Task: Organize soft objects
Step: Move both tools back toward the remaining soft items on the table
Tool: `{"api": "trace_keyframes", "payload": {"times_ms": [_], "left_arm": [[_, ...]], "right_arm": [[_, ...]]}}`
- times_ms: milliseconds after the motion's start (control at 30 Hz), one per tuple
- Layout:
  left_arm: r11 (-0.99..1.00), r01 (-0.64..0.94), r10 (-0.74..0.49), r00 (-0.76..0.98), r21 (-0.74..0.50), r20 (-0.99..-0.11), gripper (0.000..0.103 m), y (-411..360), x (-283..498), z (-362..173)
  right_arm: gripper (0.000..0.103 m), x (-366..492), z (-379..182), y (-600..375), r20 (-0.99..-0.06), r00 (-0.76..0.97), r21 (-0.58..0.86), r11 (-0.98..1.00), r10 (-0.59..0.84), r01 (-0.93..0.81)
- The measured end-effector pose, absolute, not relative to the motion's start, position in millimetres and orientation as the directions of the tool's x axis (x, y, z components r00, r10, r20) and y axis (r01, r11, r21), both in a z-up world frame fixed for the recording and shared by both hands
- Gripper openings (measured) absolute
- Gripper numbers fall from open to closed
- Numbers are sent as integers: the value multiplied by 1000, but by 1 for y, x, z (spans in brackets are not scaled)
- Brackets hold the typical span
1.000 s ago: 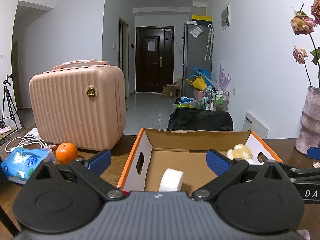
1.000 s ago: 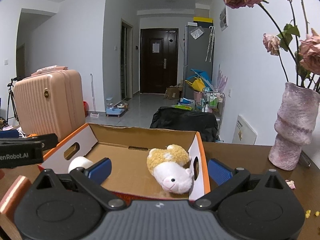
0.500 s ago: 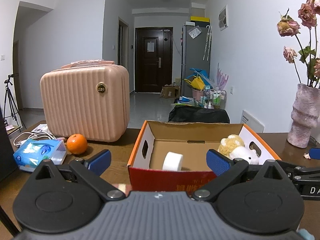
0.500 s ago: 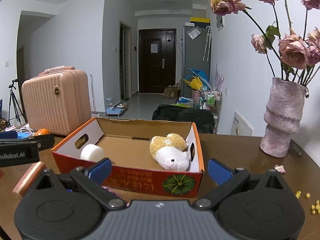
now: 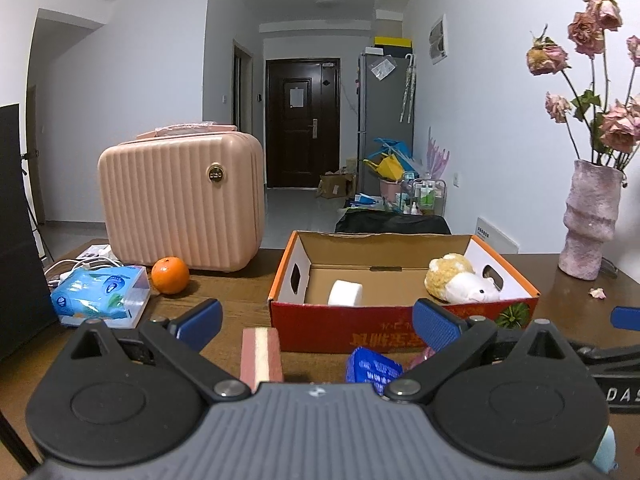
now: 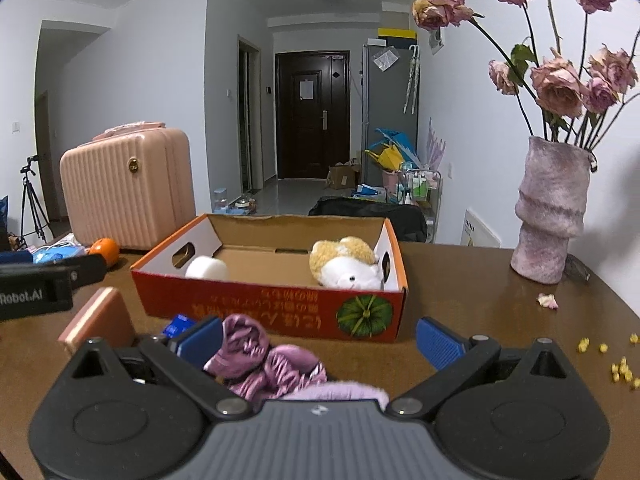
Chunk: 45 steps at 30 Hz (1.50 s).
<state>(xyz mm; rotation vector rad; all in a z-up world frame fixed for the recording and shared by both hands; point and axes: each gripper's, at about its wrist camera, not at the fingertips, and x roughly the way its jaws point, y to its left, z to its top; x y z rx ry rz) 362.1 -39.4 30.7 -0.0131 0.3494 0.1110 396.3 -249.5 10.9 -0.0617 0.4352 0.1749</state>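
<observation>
Both claws (image 5: 316,322) (image 6: 318,338) agape, seemingly empty

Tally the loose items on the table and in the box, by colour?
White: 2, roll, plush
Pink/purple: 3, sponge, cloth, suitcase
Blue: 2, tissue pack, packet
Orange: 1, orange
Total: 8

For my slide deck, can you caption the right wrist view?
Open right gripper hovers over purple cloth before a box holding a plush and white roll.
</observation>
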Motion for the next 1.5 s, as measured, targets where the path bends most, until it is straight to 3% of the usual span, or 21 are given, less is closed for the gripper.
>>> {"api": "trace_keyframes", "payload": {"times_ms": [1067,1500], "left_arm": [[1000,0,9,950,27,-311,103,-36,248,1],[1000,17,-12,932,9,-363,103,-25,233,-15]], "right_arm": [[103,283,-27,-245,-418,894,-36,980,161,-194],[103,266,-47,-237,-450,880,-54,978,155,-199]]}}
